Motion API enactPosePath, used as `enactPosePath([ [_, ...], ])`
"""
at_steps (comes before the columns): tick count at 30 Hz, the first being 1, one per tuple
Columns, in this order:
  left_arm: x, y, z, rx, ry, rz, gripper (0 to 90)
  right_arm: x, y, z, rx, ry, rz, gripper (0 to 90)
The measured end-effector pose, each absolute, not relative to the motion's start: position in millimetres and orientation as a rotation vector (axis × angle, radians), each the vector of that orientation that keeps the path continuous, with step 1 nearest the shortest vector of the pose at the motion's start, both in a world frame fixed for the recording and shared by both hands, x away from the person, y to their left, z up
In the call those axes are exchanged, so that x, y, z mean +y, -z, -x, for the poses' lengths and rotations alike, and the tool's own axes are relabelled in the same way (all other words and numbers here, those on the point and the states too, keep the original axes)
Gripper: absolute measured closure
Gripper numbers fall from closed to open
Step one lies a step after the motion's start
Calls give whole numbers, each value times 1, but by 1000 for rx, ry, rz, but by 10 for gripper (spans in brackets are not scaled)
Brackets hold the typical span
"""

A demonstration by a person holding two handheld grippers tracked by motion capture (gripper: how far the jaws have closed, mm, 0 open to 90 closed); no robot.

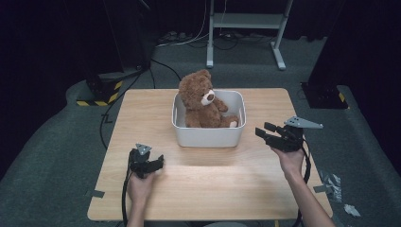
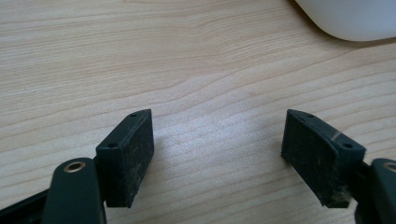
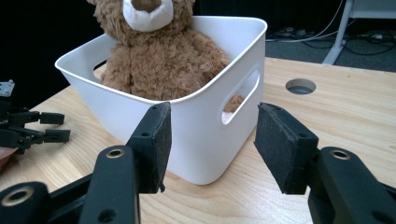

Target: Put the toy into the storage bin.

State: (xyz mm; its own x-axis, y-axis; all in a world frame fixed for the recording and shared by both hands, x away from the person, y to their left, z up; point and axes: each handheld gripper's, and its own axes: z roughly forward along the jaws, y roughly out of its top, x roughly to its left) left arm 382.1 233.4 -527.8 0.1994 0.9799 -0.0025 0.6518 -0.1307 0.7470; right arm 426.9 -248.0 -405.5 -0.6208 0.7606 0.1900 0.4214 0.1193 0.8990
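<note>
A brown teddy bear (image 1: 202,99) sits upright inside a white bin (image 1: 208,135) with handle cut-outs, its head rising above the rim, and the bin stands near the middle of the wooden worktop (image 1: 208,184). The right gripper (image 1: 265,131) is held just right of the bin with its fingers (image 3: 152,144) spread apart and empty, facing a bin corner; the left gripper (image 1: 158,162) sits low over bare worktop in front of the bin's left corner, fingers (image 2: 128,156) likewise wide apart and holding nothing

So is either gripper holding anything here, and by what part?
Nothing is held. The left gripper is open over the bare table; the right gripper is open, short of the white bin with the teddy bear.
</note>
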Motion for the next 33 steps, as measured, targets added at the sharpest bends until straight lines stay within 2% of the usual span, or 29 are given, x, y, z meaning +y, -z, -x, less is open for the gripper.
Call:
enactPosePath([
  [33,233,528,-382,1520,-679,-1858,252,-244,430,-425,2102,-1490,-1205,457],
])
